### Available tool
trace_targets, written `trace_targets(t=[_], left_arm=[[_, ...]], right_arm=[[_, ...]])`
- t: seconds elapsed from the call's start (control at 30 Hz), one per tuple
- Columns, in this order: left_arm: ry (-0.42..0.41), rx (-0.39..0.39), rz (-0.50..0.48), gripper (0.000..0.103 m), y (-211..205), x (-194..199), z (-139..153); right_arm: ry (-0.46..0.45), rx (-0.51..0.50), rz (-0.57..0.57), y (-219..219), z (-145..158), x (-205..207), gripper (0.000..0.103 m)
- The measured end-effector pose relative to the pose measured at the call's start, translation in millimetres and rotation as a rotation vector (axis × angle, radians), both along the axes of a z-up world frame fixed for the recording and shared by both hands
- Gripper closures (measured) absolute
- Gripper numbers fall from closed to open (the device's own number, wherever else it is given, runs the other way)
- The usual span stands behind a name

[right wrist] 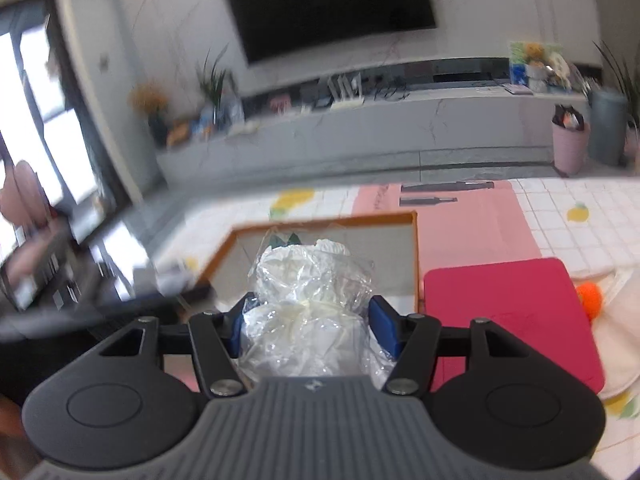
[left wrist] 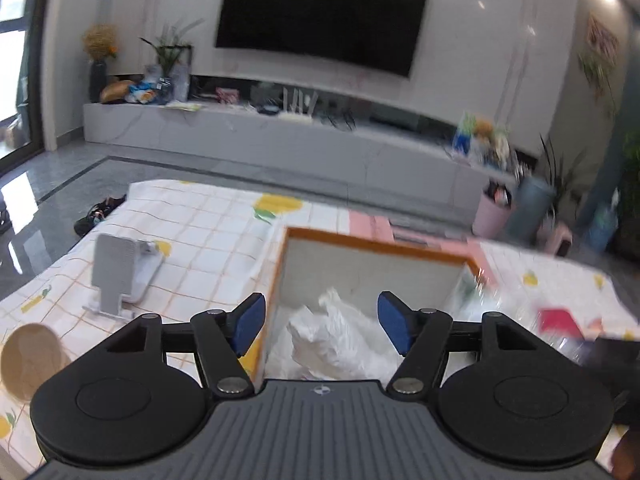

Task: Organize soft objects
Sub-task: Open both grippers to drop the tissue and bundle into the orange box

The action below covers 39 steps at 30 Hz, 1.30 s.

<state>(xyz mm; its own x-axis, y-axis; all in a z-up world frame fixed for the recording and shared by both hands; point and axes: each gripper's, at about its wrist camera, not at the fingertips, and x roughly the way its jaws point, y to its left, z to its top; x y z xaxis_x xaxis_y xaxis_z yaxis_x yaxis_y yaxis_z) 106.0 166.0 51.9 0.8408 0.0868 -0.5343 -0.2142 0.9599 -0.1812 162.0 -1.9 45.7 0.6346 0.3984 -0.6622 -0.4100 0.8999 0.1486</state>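
Observation:
An orange-rimmed storage box [left wrist: 376, 242] stands on the checked tablecloth. A crumpled white plastic-wrapped bundle [left wrist: 340, 340] lies inside it. My left gripper [left wrist: 322, 326] is open and empty, hovering over the box's near left corner. In the right wrist view, my right gripper [right wrist: 310, 326] is shut on a clear plastic bag of white soft material [right wrist: 308, 292] and holds it above the near edge of the same box [right wrist: 332, 222]. The view is blurred.
A grey phone stand [left wrist: 116, 272] sits left of the box. A red mat [right wrist: 508, 316] and an orange pompom on cream cloth [right wrist: 590, 298] lie right of the box. A pink mat [right wrist: 472, 220] lies behind. A TV console runs along the far wall.

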Motion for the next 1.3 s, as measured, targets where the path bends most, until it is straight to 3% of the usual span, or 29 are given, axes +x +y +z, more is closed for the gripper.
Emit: trace_targets(t=[0.07,0.23,0.33,0.43,0.47,0.6,0.77,0.83,0.93,1.0,1.23,1.3], left_arm=[[-0.004,0.012,0.021,0.027,4,-1,1],[0.031,0.14,0.034,0.027,-1,8,-6],[0.068,0.107,0.03,0.028,3,13,-13],[0.069,0.059,0.016,0.028,8,11,-13],[0.066,0.053,0.014,0.028,9,10,-13],[0.055,0.033,0.01,0.028,14,6,-11],[0.073,-0.003,0.01,0.028,17,9,-14],[0.079,-0.006,0.01,0.028,17,9,-15],[0.084,0.001,0.011,0.028,17,8,-16],[0.089,0.001,0.014,0.028,18,9,-17],[0.104,-0.013,0.007,0.028,19,11,-21],[0.106,-0.016,0.008,0.028,19,11,-21]], right_arm=[[0.028,-0.116,0.033,14,-9,1,0.043],[0.081,-0.334,0.074,40,-33,4,0.043],[0.116,-0.432,0.134,53,-43,2,0.04],[0.12,-0.478,0.171,58,-44,-9,0.023],[0.126,-0.488,0.183,58,-42,-12,0.017],[0.12,-0.467,0.22,48,-19,-24,0.016],[0.151,-0.258,0.241,27,21,-26,0.016],[0.163,-0.193,0.241,21,32,-22,0.022],[0.187,-0.149,0.188,17,34,-11,0.047],[0.211,-0.114,0.124,14,29,2,0.079],[0.368,-0.274,0.182,26,-24,10,0.089],[0.328,-0.362,0.212,32,-35,1,0.1]])
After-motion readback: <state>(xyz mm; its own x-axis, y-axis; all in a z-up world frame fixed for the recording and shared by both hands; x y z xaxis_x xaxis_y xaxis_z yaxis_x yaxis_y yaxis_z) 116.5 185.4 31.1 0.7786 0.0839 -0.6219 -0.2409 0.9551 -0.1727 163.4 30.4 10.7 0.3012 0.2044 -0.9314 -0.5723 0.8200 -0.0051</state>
